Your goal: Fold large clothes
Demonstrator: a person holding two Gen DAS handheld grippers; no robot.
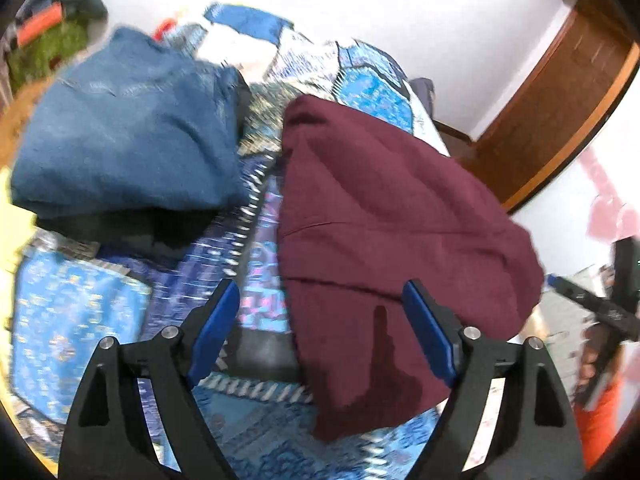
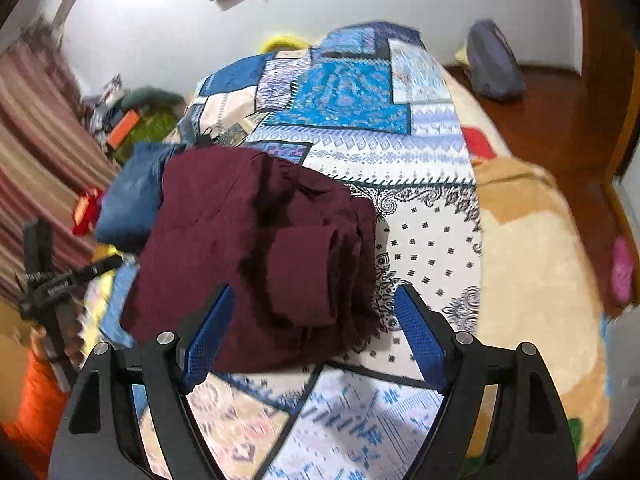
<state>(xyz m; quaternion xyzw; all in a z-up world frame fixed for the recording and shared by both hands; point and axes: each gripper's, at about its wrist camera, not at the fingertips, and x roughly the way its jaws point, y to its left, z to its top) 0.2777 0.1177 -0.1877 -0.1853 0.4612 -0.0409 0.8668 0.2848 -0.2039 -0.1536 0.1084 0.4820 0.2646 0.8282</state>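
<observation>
Both grippers wide open, nothing held: left gripper (image 1: 320,308), right gripper (image 2: 312,312). Folded maroon garment (image 1: 380,216) lies on the patterned bedspread (image 1: 80,300), under and beyond both sets of jaws, pads clear of it. Blue folded stack (image 1: 128,128) beside it on the left, small gap between. Beige blanket (image 2: 532,280) on the right bed edge.

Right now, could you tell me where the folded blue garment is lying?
In the left wrist view the blue garment lies on the patterned bedspread, upper left, across a strip of bedspread from the maroon garment on its right.
</observation>
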